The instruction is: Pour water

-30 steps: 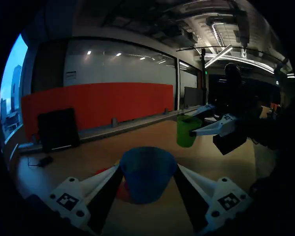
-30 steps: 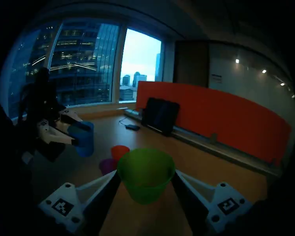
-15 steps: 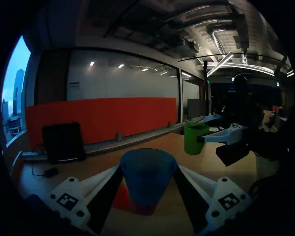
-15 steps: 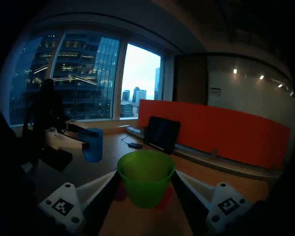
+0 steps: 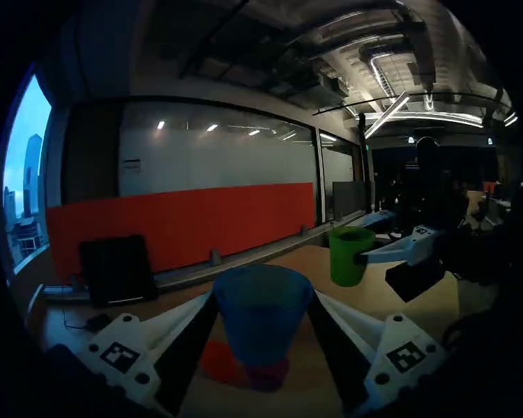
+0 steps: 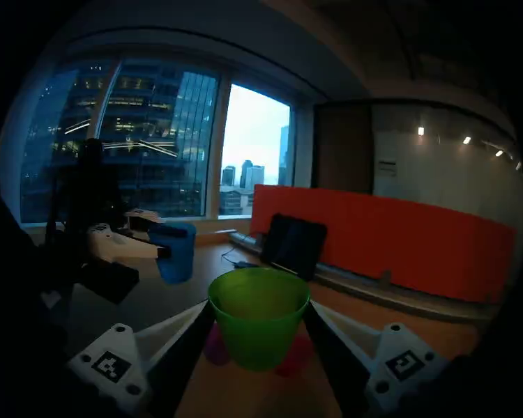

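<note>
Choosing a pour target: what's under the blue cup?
A red cup and a purple cup on the table, partly covered by the blue cup; their insides are hidden.

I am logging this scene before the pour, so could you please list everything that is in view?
table: one, light wood, below both cups.
blue cup: one, blue, held upright above the table.
green cup: one, green, held upright above the table.
red cup: one, red, on the table under the blue cup.
purple cup: one, purple, on the table near the red cup.
screen: one, black, at the table's far edge.
partition: one, orange-red, behind the table.
window: one, bright, towers outside.
left gripper: one, white and black, shut on the blue cup.
right gripper: one, white and black, shut on the green cup.
</note>
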`<state>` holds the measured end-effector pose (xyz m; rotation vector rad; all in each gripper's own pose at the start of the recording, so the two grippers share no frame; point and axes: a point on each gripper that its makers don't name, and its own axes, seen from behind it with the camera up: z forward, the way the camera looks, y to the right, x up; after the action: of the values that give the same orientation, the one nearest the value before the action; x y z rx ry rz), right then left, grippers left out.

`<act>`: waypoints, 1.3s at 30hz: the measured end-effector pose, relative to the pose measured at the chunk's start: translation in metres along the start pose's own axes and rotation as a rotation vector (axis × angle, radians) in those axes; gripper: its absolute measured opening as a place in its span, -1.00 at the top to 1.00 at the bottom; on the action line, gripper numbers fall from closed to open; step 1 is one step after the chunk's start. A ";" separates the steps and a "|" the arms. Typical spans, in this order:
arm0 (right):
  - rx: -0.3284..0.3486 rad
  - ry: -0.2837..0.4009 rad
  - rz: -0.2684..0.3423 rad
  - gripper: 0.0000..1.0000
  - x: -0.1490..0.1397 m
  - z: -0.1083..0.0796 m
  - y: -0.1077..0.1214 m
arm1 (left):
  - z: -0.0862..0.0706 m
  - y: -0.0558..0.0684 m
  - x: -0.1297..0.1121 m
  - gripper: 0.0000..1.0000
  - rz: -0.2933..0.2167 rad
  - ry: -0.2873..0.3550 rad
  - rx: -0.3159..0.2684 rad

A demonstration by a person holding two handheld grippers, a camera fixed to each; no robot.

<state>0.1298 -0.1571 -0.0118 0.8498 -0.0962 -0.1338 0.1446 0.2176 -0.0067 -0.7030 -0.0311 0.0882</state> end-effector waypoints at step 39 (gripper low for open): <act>0.132 0.024 0.010 -0.81 0.008 0.035 -0.047 | 0.026 -0.007 0.081 -0.74 0.472 0.069 0.068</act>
<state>0.1296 -0.2149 -0.0239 0.9820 -0.0873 -0.1088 0.2240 0.2364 0.0173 -0.6337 0.2043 0.5146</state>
